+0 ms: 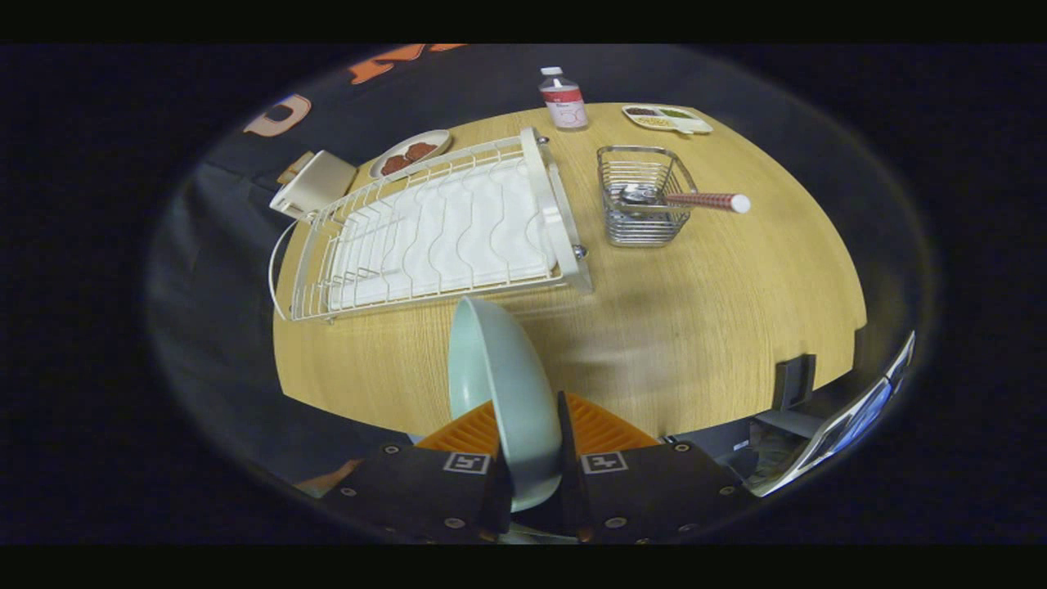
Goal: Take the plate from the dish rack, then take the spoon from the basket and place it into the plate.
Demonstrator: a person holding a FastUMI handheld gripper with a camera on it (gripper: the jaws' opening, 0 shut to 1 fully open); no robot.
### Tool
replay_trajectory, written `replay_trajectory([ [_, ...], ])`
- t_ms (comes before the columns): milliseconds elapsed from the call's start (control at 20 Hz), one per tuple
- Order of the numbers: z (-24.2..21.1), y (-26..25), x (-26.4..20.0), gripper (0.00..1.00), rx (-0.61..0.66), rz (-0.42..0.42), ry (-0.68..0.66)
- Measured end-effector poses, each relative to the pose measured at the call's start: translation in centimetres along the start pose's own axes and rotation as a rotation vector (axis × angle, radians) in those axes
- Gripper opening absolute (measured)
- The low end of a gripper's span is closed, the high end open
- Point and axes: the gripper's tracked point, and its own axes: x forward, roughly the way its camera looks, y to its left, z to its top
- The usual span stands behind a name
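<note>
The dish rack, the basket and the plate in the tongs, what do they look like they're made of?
Dish rack: thin pale wire, probably coated metal, with a white ribbed mat that looks plastic.
Basket: shiny silvery wire, likely chromed or stainless steel.
Plate, held on edge with both fingers of the tongs pressing on it: smooth pale green with a soft sheen, so glazed ceramic or melamine; the look leaves that open.

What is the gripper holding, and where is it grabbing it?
The gripper holds the pale green plate on edge. Both fingers press on its lower rim, one on each face.
</note>
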Motion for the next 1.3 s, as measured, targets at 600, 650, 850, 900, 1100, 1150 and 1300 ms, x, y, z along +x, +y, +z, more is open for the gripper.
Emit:
replay_trajectory([
  [600, -0.6, -0.4, 3.6, 0.34, 0.036, 0.115, 0.004],
  [650, -0.5, -0.3, 3.9, 0.35, 0.044, 0.124, 0.006],
  [850, 0.2, -1.5, 4.8, 0.4, 0.061, 0.1, 0.004],
  [900, 0.1, -1.6, 4.9, 0.43, 0.059, 0.096, 0.009],
  [1100, 0.5, -2.6, 5.6, 0.52, 0.033, 0.049, -0.004],
  [1150, 0.6, -2.7, 5.6, 0.54, 0.027, 0.039, -0.012],
  [1300, 1.4, -4.3, 5.8, 0.56, -0.005, -0.03, -0.059],
])
